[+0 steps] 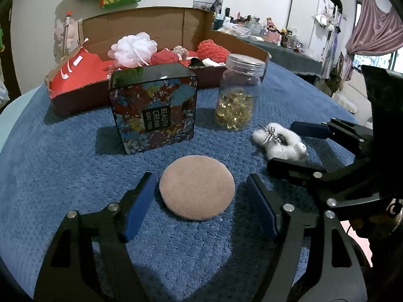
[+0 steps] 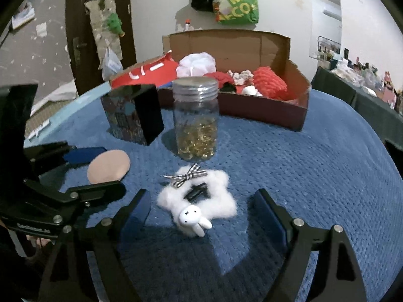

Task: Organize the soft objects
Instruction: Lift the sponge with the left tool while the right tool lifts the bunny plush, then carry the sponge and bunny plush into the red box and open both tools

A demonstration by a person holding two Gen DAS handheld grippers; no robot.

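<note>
The round pink powder puff (image 1: 197, 187) is seen lying flat on the blue towel (image 1: 63, 166), nearest the left wrist camera. It is framed by the left gripper (image 1: 201, 196), whose jaws are apart, one blue pad on each side, and no pad is seen pressing on it. Being round, the puff has no long side and points no way.

Just to its right, the fluffy white hair clip (image 2: 199, 200) is found between the open jaws of the right gripper (image 2: 201, 212). It is not squeezed either. Its small bunny head is turned toward that camera and its checked bow is turned away, toward the clear jar of gold capsules (image 2: 196, 119), so its long line runs from near to far.

Both soft things look ready to be picked up, so the grabbing step seems to be in hand. Next, each pair of jaws would need to be closed gently. The things would then need to be lifted over the jar and the flowered cream box (image 1: 153, 108) and dropped into the cardboard box (image 2: 289, 110), where a white bath pouf (image 1: 133, 49) and red knitted things are already kept.
</note>
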